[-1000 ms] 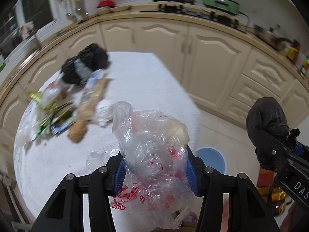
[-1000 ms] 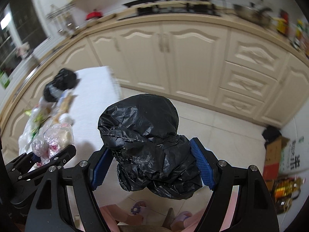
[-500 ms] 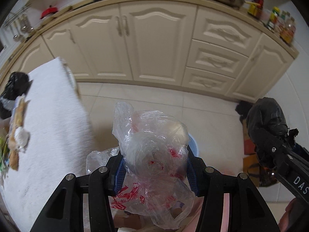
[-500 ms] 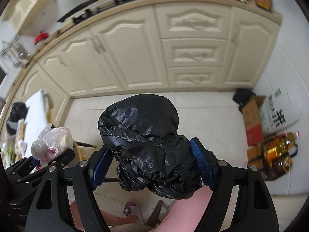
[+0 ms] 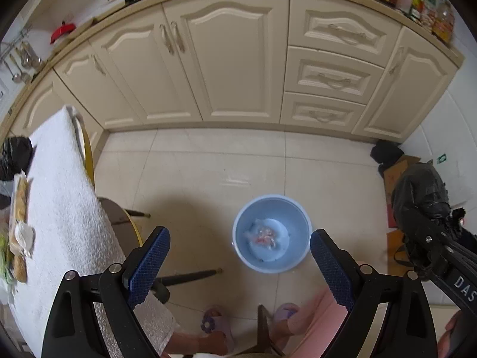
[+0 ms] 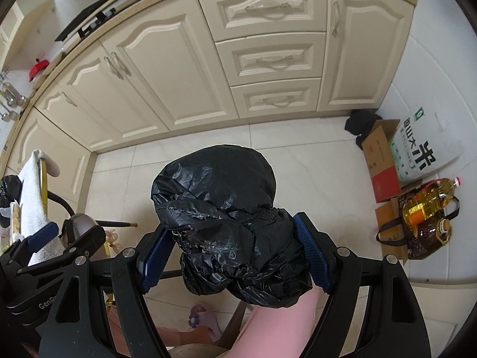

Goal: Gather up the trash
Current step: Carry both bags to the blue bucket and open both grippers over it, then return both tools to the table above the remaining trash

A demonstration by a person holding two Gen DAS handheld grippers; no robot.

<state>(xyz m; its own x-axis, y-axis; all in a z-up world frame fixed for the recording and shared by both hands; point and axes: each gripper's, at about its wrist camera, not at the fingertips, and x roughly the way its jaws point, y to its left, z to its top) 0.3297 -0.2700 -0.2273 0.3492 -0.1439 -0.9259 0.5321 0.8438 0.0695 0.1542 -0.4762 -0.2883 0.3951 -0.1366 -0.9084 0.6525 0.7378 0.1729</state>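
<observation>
My left gripper (image 5: 240, 256) is open and empty, held above a light blue bin (image 5: 272, 233) on the tiled floor. A clear plastic bag with red print (image 5: 263, 235) lies in the bin. My right gripper (image 6: 234, 250) is shut on a crumpled black plastic bag (image 6: 220, 203). That bag also shows in the left wrist view (image 5: 419, 191), to the right of the bin. More trash, including a black bag (image 5: 15, 156) and wrappers (image 5: 19, 226), lies on the white-covered table (image 5: 62, 208) at the left.
Cream kitchen cabinets (image 5: 238, 65) line the far wall. Cardboard boxes (image 6: 384, 161), a rice sack (image 6: 423, 146) and oil bottles (image 6: 426, 208) stand at the right wall. The person's legs and purple slippers (image 5: 214, 323) are below the grippers. Table legs (image 5: 184, 277) stand near the bin.
My left gripper has opened and the clear plastic bag has dropped into the blue bin. Both grippers swung right, away from the table. The right gripper still holds the black bag.
</observation>
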